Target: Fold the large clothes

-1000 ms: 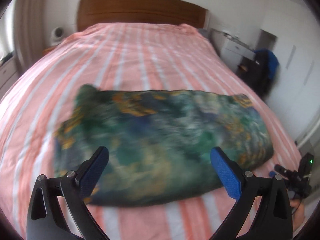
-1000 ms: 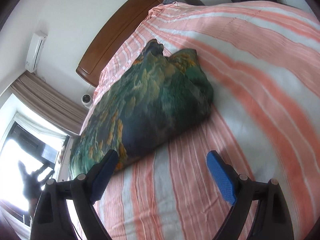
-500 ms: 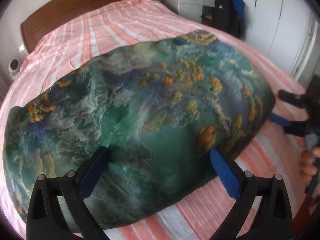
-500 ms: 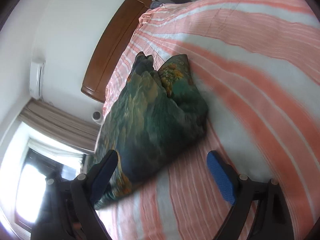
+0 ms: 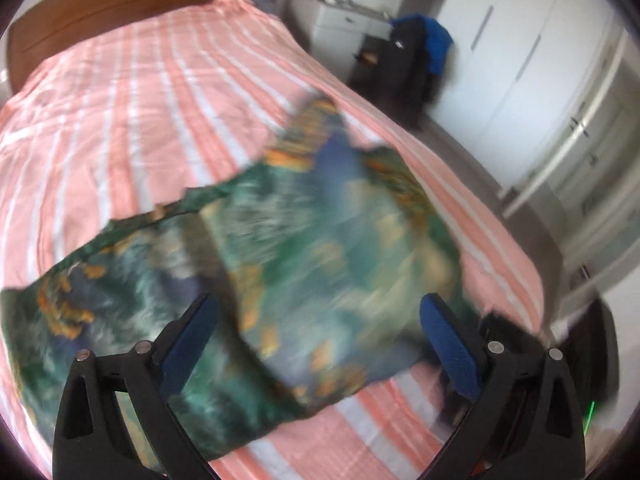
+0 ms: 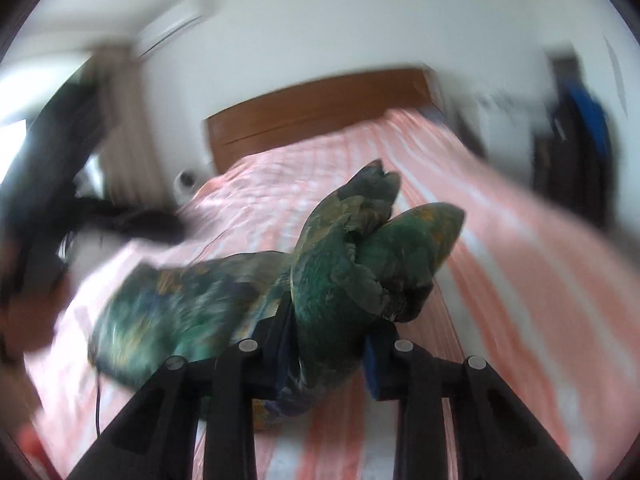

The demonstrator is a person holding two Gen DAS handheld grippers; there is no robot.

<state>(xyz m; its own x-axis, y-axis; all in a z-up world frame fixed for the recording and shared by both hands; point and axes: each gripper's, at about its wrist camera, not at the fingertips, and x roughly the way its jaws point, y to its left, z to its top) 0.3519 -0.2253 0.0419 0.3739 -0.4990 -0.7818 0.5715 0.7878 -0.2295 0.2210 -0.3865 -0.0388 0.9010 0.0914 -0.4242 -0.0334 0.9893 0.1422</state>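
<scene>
While your right gripper [image 6: 326,354] is closing on a bunched corner of the green-and-blue printed, soft, silky garment [image 6: 352,264], that cloth lies low and centre in both views on the pink-and-white striped bedspread [image 5: 132,92]. It looks light, limp and slippery, so take it at corners or hems, pinching deep. Your left gripper [image 5: 316,340] hangs wide with nothing pinched. Half a second ago the right jaws stood wide and the garment lay flat; now the corner is lifted and gathered.

Legible text, labels, brands, numbers, signs: none recorded. Both views are motion-blurred; no lettering can be made out.
</scene>
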